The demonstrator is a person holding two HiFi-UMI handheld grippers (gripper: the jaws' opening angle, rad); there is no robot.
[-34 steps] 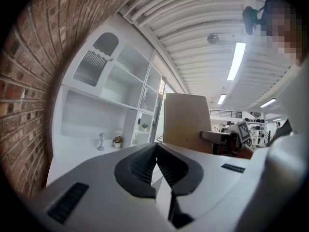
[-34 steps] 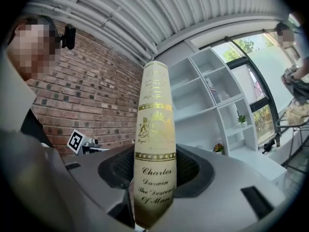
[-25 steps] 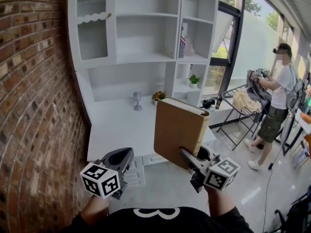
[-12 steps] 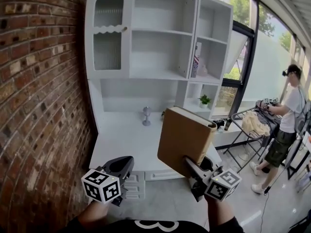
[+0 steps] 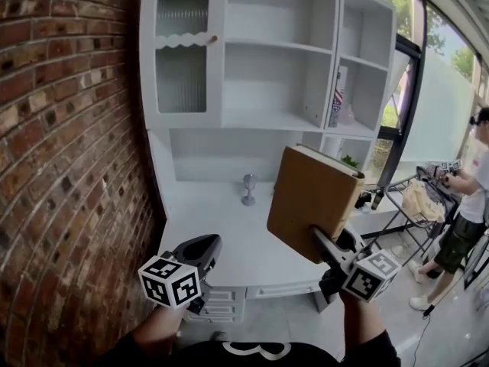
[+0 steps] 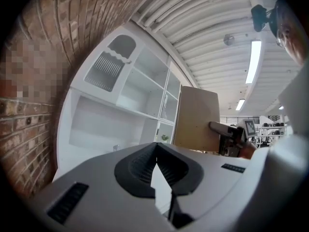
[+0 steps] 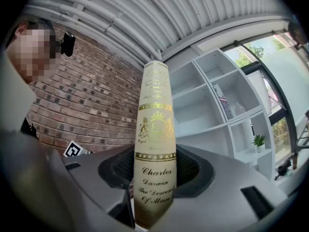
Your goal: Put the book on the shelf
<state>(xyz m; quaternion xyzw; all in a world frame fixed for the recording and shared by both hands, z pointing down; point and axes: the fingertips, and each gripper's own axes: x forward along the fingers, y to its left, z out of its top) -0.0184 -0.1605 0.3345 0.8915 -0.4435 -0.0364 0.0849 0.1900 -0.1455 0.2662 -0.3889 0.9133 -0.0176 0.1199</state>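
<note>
A tan hardback book [image 5: 312, 203] stands upright in the air before the white shelf unit [image 5: 271, 48]. My right gripper [image 5: 324, 241] is shut on its lower corner. In the right gripper view the cream spine [image 7: 154, 144] with gold lettering stands clamped between the pads, with the shelves behind it. My left gripper [image 5: 205, 245] is shut on nothing, low at the left over the white desk's [image 5: 218, 224] front edge. In the left gripper view its pads [image 6: 157, 167] meet, and the book [image 6: 197, 117] is up at the right.
A brick wall [image 5: 61, 151] runs along the left. A small metal goblet [image 5: 248, 189] stands on the desk. A flag-patterned book and a bottle [image 5: 340, 98] sit in the right shelf column, with a small plant [image 5: 350, 161] below. A person [image 5: 470, 182] stands by a rack at far right.
The shelf unit has grown larger and nearer in the head view. Both grippers have moved toward it, and the right one has carried the book a little higher.
</note>
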